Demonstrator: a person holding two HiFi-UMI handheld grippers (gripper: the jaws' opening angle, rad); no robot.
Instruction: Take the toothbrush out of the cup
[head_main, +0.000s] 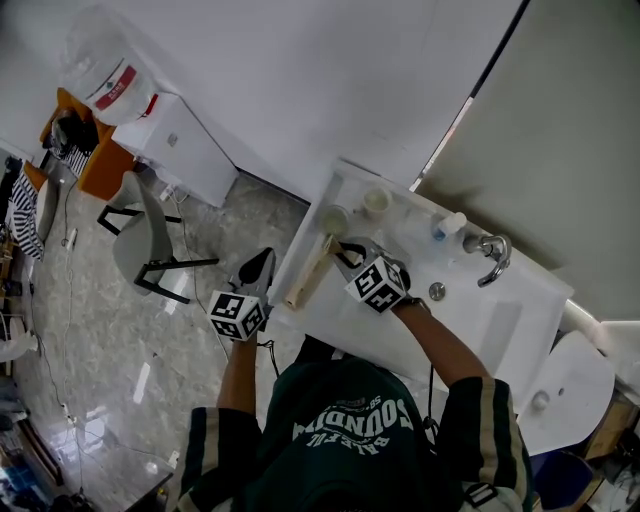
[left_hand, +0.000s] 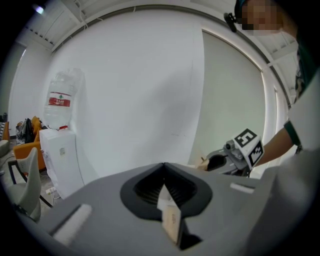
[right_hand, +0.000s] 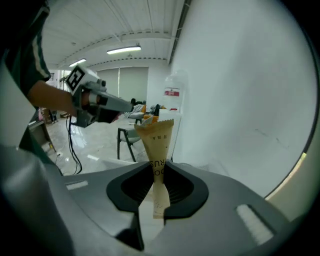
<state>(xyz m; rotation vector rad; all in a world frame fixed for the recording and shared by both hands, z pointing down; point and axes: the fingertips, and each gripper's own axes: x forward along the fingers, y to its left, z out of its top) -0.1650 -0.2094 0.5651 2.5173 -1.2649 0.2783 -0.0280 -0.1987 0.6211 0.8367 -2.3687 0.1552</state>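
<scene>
The toothbrush (head_main: 308, 272), in its beige paper wrapper, is out of the cups and lies lengthwise over the left edge of the counter (head_main: 500, 320); whether it touches the counter I cannot tell. The right claw (head_main: 342, 250) grips it near its far end. The jaws are closed narrowly on the wrapper, and most of the length sticks out free.

The left claw (head_main: 265, 258) hangs just beyond that left edge, above the floor (head_main: 120, 340) and apart from the toothbrush. Its jaws are pressed together on a small beige paper strip (left_hand: 170, 220).

A cup (head_main: 335, 218) and a second cup (head_main: 376, 200) stand at the far left corner of the counter, near the right claw. Further along the far edge are a small bottle (head_main: 448, 226) and the tap (head_main: 490, 258), with the drain (head_main: 437, 291) in front of them.

A white wall (head_main: 330, 80) closes the far edge. The open room is to the left: a pale, glossy tiled floor, with a grey chair (head_main: 140, 235) and a water dispenser (head_main: 185, 135) well apart from the counter.
</scene>
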